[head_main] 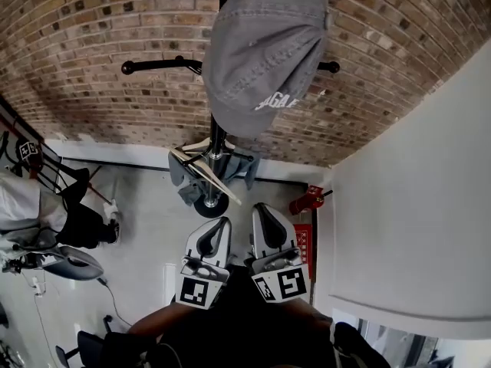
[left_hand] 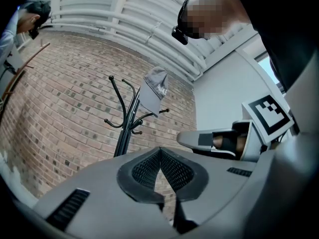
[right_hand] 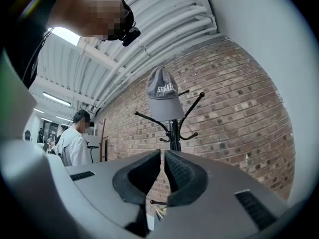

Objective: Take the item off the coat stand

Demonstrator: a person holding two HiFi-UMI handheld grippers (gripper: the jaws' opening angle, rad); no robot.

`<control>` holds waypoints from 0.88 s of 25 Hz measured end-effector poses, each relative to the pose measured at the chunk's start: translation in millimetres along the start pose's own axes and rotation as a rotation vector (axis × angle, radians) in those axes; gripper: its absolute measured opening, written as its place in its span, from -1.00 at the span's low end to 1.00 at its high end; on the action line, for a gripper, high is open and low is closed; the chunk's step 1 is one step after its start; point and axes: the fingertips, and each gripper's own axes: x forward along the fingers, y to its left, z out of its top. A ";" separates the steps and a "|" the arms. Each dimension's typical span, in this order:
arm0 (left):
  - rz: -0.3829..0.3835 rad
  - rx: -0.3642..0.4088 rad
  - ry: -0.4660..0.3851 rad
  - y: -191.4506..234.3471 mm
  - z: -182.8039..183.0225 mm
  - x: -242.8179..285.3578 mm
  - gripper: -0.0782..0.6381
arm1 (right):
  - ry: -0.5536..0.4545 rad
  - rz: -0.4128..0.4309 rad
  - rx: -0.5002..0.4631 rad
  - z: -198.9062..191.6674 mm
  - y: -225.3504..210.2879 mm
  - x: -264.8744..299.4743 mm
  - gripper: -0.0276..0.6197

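A grey cap [head_main: 265, 48] with white lettering hangs on top of a black coat stand [head_main: 217, 140] in front of a brick wall. Both grippers are held side by side below it, well short of the cap. My left gripper [head_main: 215, 228] is shut with nothing between its pads. My right gripper [head_main: 265, 217] is also shut and empty. In the left gripper view the cap [left_hand: 155, 89] and the coat stand [left_hand: 124, 131] lie far ahead, above the closed tips of the left gripper [left_hand: 159, 151], with the right gripper [left_hand: 209, 139] alongside. From the right gripper [right_hand: 163, 156] the cap [right_hand: 162, 97] appears straight ahead.
A grey cloth and a wooden hanger [head_main: 207, 171] hang low on the stand. A white wall [head_main: 414, 205] stands close on the right, with a red object [head_main: 307, 200] at its foot. A person in white [right_hand: 74, 144] stands off to the left, near cables on the floor [head_main: 111, 294].
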 end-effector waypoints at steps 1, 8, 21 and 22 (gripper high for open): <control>0.012 0.002 -0.007 2.0 1.6 3.9 -0.73 | -0.007 0.015 -0.007 5.8 -2.7 4.6 -0.85; 0.071 -0.004 -0.096 12.2 21.3 28.7 -0.73 | -0.020 0.065 -0.026 27.5 -16.0 24.3 -0.85; 0.120 -0.003 -0.051 24.6 4.7 28.7 -0.73 | -0.045 0.189 -0.072 82.6 -10.9 52.3 -0.55; 0.118 -0.008 -0.051 25.2 5.4 28.2 -0.73 | -0.049 0.194 -0.060 86.9 -11.9 54.7 -0.55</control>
